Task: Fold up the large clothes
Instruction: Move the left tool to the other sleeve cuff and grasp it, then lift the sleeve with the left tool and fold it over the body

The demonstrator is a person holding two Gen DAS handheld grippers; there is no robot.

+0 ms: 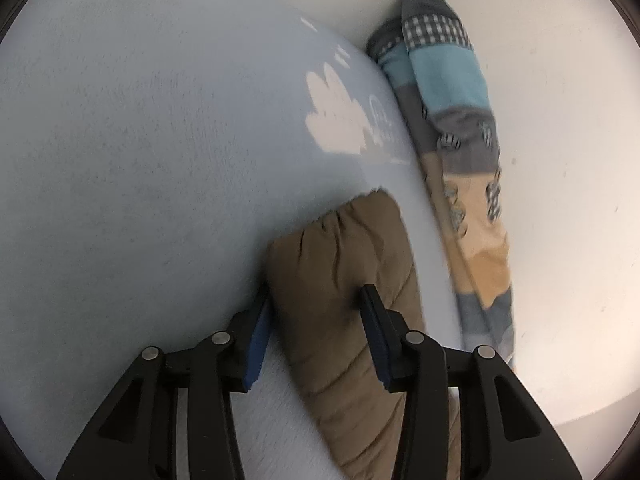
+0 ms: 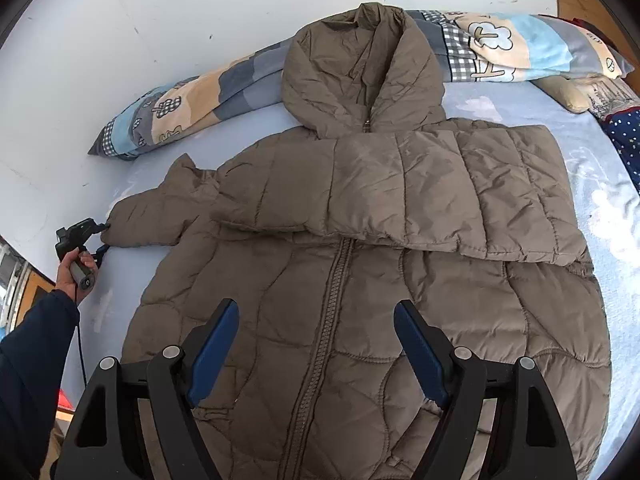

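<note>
A brown quilted jacket (image 2: 360, 280) with a hood lies front-up on a bed covered by a pale blue sheet (image 2: 600, 184) printed with white cloud shapes. Its zipper runs down the middle toward the right wrist camera. One sleeve is folded flat across the chest, reaching from the right shoulder side toward the centre. The other sleeve (image 1: 344, 264) sticks out to the left edge of the bed.

The bed stands against a white wall (image 2: 200, 8) marked with small scuffs. A long patchwork pillow (image 2: 192, 104) in blue, grey, tan and check lies along the wall behind the hood, touching it. A second cushion with a tan and printed cover sits at the far right corner, with a piece of dark blue dotted fabric (image 2: 624, 140) just beside it. A strip of wooden headboard shows at the top right.

The left gripper (image 1: 316, 300), held by a hand (image 2: 74, 268) in a dark blue sleeve, sits at the cuff of the outstretched sleeve; its fingers clench the puffy cuff from both sides. The pillow lies just beyond it, along the wall.

The right gripper (image 2: 316, 320) hovers above the lower front of the jacket, its jaws spread wide and grasping nothing.
</note>
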